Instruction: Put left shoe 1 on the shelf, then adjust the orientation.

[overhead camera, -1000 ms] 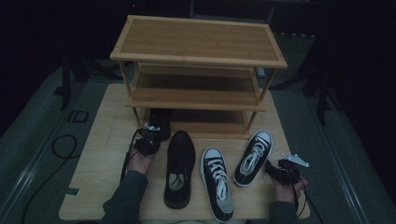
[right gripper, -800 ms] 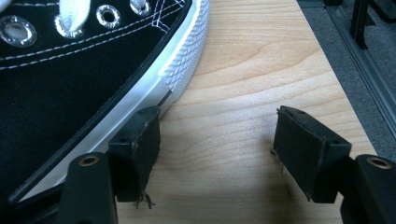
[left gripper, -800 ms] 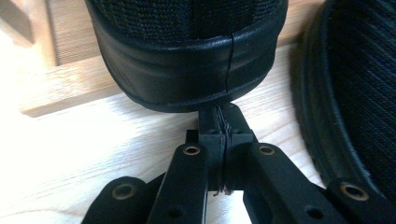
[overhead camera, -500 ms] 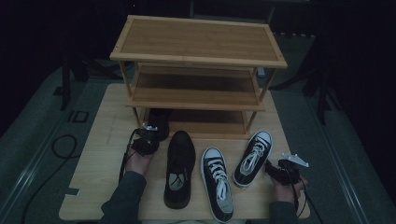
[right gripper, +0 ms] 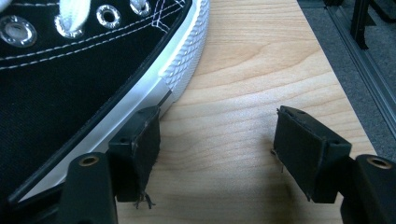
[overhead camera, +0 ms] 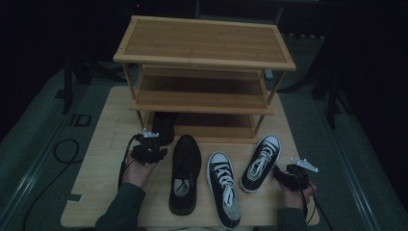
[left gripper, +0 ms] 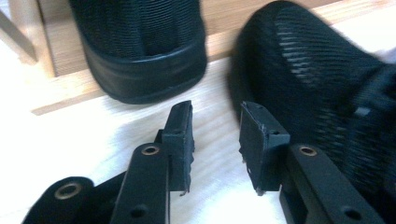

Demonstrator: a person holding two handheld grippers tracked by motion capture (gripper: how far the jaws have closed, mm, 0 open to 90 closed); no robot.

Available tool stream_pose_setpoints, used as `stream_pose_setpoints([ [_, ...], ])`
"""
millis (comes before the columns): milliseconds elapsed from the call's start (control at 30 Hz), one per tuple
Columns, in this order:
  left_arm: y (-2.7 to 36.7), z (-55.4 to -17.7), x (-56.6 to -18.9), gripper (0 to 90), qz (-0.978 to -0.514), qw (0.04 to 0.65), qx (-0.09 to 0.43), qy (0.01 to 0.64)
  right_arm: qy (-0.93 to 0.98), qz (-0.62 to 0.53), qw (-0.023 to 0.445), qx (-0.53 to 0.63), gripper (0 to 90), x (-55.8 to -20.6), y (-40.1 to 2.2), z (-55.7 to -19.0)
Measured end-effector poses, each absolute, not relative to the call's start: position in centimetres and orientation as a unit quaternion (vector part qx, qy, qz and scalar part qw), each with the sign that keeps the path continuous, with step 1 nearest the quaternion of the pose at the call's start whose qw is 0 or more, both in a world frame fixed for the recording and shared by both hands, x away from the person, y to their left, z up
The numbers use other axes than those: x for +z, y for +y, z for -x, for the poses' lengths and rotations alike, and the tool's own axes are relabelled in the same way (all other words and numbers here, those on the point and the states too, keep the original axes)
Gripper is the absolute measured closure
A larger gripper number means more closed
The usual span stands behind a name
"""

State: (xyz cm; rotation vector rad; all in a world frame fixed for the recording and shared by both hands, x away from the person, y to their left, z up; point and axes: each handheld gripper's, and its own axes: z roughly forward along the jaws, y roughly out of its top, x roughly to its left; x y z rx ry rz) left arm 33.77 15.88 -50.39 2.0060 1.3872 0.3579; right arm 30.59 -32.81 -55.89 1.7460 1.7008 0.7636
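L gripper (overhead camera: 150, 147) sits at about 8 o'clock on the bench (overhead camera: 96, 163), its fingers (left gripper: 180, 133) spread w/ nothing between them; they've just been opening, bare wood in the gap. Straight ahead at 12 o'clock of it, the black mesh shoe (left gripper: 144, 46) now rests w/ its heel on the bottom shelf of the bamboo rack (overhead camera: 204, 57), but the heel looks to overhang the shelf's front lip, so a knock from the fingers while backing off could tip it back onto the bench. Its mate, the second black shoe (overhead camera: 184, 173), lies just beside the gripper at 3 o'clock; in the left gripper view it crowds the nearer finger, so a careless swing would shove or spin it & spoil the next pick. Moving on: two black-and-white sneakers, the near sneaker (overhead camera: 224, 190) at 6 o'clock and the far sneaker (overhead camera: 260, 156) at 4 o'clock. R gripper (overhead camera: 288, 175) at 4–5 o'clock has fingers (right gripper: 137, 149) spread too, one touching or nearly touching the far sneaker's white sole edge, empty otherwise. Closing there would likely pinch only rubber rim: weak hold, shoe may slip or twist out.
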Motion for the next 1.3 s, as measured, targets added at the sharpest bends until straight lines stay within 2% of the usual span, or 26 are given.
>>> stream_pose_setpoints([
  [300, 15.8, -31.7, -48.2, 58.6, -0.776, 0.362, 0.118, 0.502, 0.637, -0.654, 0.29, 0.286, 31.3, -55.9, -32.8, -30.6],
  [733, 14.9, -29.8, -46.0, 56.7, -0.787, 0.38, 0.106, 0.474, 0.637, -0.654, 0.29, 0.286, 31.3, -55.9, -32.8, -30.6],
  [1300, 13.2, -28.4, -44.6, 53.0, -0.813, 0.374, 0.086, 0.438, 0.637, -0.654, 0.29, 0.286, 31.3, -55.9, -32.8, -30.6],
])
